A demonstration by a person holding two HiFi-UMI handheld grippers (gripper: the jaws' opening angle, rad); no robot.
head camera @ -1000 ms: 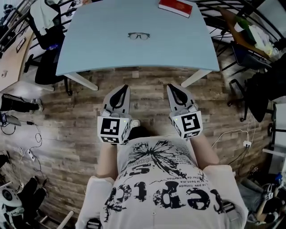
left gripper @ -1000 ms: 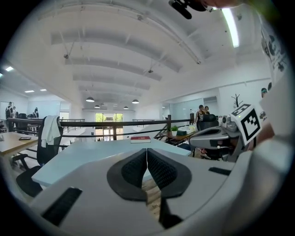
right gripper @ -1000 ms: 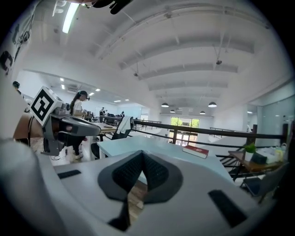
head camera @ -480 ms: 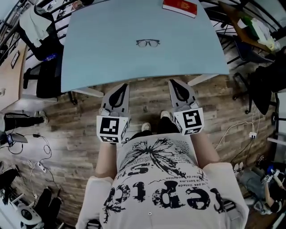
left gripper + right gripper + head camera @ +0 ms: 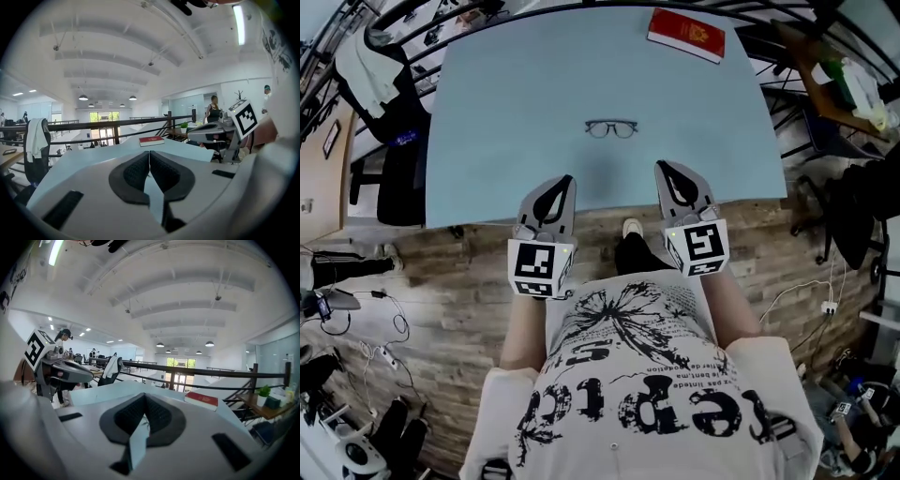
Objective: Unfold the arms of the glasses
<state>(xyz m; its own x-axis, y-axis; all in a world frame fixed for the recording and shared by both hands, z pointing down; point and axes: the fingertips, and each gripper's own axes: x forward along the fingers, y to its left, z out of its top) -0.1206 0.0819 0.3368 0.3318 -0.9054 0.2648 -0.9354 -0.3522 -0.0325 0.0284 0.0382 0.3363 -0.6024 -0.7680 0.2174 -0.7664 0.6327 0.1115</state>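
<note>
The head view is filled at its near edge by the person's printed shirt [image 5: 637,375]. Just beyond it, the left gripper [image 5: 562,184] and the right gripper [image 5: 667,172] are held side by side, their tips over the near edge of the pale blue table [image 5: 487,141]. In its own gripper view each is seen with the jaws pressed together and nothing caught between the pads. The glasses [image 5: 611,128] are laid on the table ahead, roughly midway between the two grippers and well clear of both; whether the arms are fully folded cannot be made out at this size. A red book [image 5: 685,35] is set near the far right corner, well apart. Trouble is judged likeliest at first contact: if the jaws are not opened before the frame is reached, the light frame could be pushed across the smooth top instead of being gripped. If only one gripper is used, the frame would probably be dragged or spun as an arm is swung out. A thin arm could also be bent, or a lens scratched, if it is pinched too hard or too close to the hinge.
</note>
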